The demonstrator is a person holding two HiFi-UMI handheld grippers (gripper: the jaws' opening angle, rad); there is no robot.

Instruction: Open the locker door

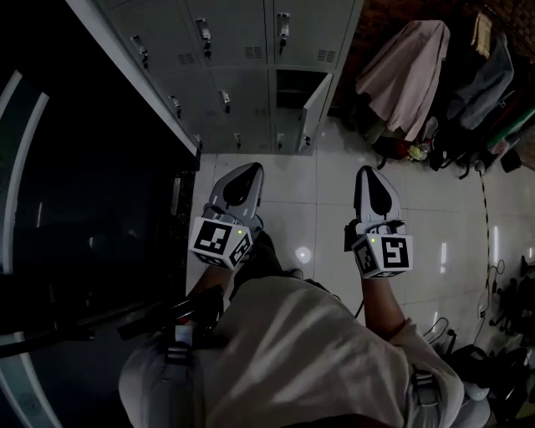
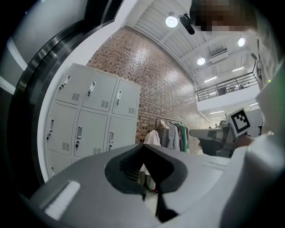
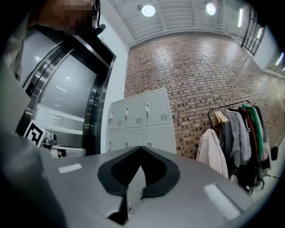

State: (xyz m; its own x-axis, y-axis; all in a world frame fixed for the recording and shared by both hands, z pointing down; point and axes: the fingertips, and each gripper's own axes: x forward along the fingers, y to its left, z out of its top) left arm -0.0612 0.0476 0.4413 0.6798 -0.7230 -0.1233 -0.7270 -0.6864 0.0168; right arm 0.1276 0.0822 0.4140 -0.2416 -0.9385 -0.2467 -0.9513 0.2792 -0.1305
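I stood in a locker and changing area of a big industrial-looking hall: grey metal lockers (image 3: 142, 118) stood against a brick wall (image 3: 200, 75), with a rack of hanging coats (image 3: 238, 133), white floor tiles (image 1: 334, 209) and ceiling lamps (image 3: 148, 10) high overhead.

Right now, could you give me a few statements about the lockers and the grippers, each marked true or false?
1. The left gripper and the right gripper are both shut and empty. True.
2. The right gripper touches a locker handle. False: it hovers over the floor, apart from the lockers.
3. One locker door stands open. True.
4. The clothes hang left of the lockers. False: they hang to the right of them.
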